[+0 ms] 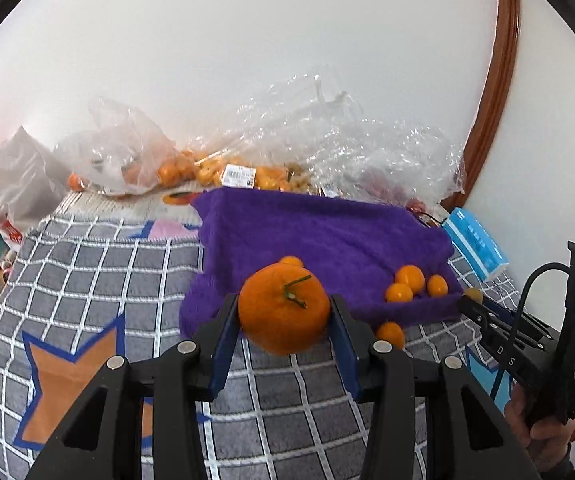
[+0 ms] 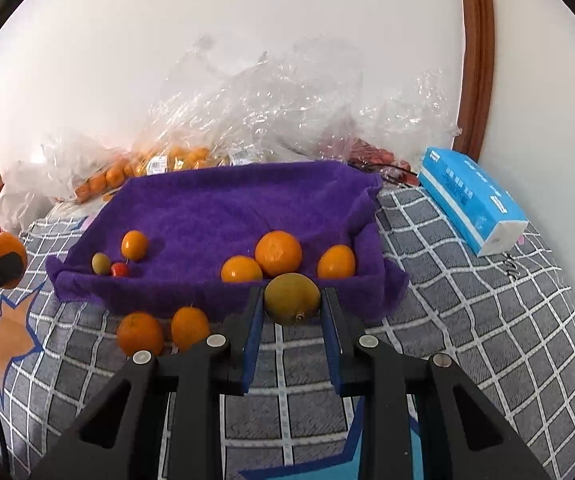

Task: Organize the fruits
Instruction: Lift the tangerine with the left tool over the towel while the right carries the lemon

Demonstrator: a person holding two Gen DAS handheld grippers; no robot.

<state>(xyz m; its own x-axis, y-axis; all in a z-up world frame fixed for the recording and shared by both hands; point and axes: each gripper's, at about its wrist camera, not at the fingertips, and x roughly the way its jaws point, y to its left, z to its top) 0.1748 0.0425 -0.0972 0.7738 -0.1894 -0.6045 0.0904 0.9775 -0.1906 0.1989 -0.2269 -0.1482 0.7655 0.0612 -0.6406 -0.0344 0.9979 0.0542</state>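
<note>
A grey checked blanket (image 2: 467, 280) with star patches covers the surface. Against the white wall at the back lies a heap of clear bags (image 2: 255, 112), some holding small oranges. In front of them sits a tray (image 2: 223, 208) draped in purple towel, and to its right, on the blanket, a blue tissue pack (image 2: 471, 200).

Inside the tray, near the front right, three oranges (image 2: 278, 253) sit close together; towards the left are another small orange (image 2: 134, 245), a greenish fruit (image 2: 101, 263) and a tiny red one (image 2: 120, 269), the last two touching. Two more oranges (image 2: 140, 333) lie on the blanket just in front of the tray's near wall.

The left gripper (image 1: 284, 312) is clamped on a big orange (image 1: 283, 308) with a green stem, held clear of the blanket just before the tray's near left corner. The right gripper (image 2: 292, 303) is clenched on a yellow-green fruit (image 2: 292, 298), held at the tray's front edge, right of the middle. A hand (image 1: 543, 432) shows behind the right gripper in the left view.
</note>
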